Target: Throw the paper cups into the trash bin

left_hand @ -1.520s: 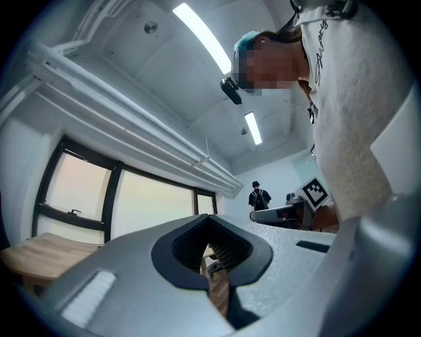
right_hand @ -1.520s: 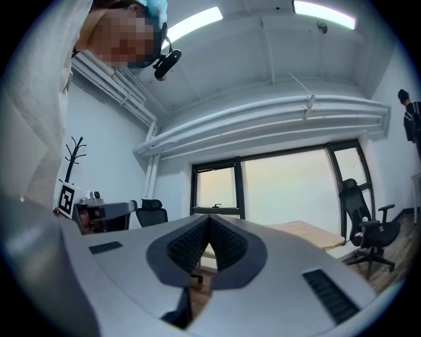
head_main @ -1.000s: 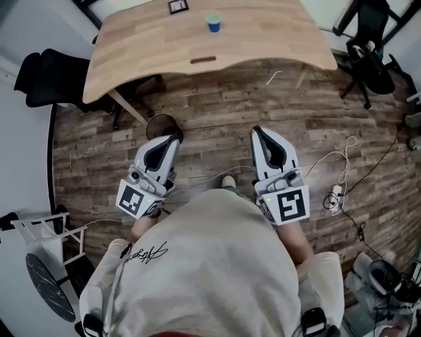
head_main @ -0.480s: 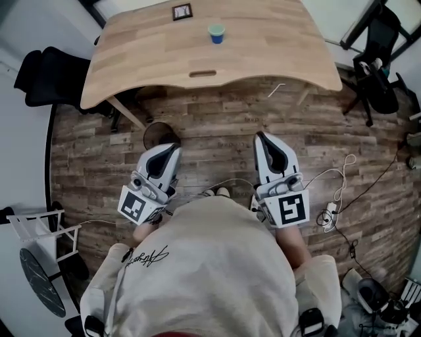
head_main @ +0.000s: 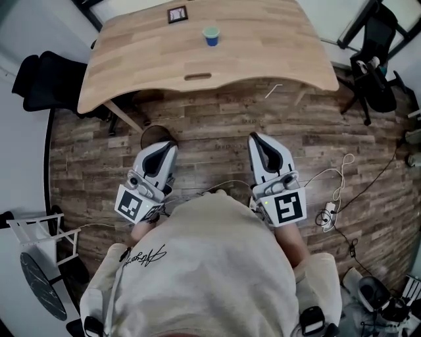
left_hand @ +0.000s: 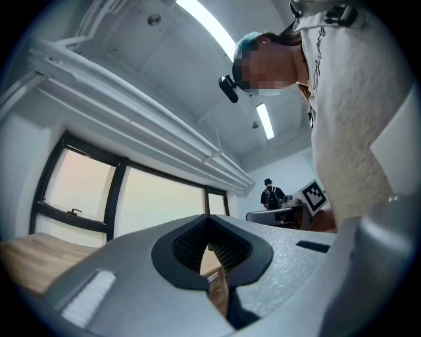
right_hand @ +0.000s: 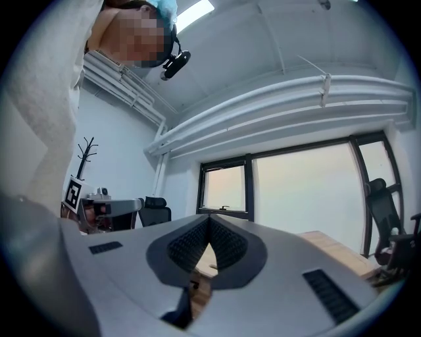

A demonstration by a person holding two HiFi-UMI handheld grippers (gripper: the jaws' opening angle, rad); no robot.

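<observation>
A blue paper cup stands upright on the wooden table at the far side of the head view. On the floor by the table's front left leg sits a dark round trash bin, its near part hidden behind my left gripper. That gripper is shut and empty, held low in front of my body. My right gripper is level with it, also shut with nothing in it. In the left gripper view and the right gripper view, the ribbed pads meet at the tip.
A small black-framed card lies on the table behind the cup. Black office chairs stand at left and right. Cables and a power strip trail over the floor at right. A white rack is at lower left.
The table and cup sit slightly lower in the head view, so I have stepped a little toward them. Both grippers stay shut and empty, side by side.
</observation>
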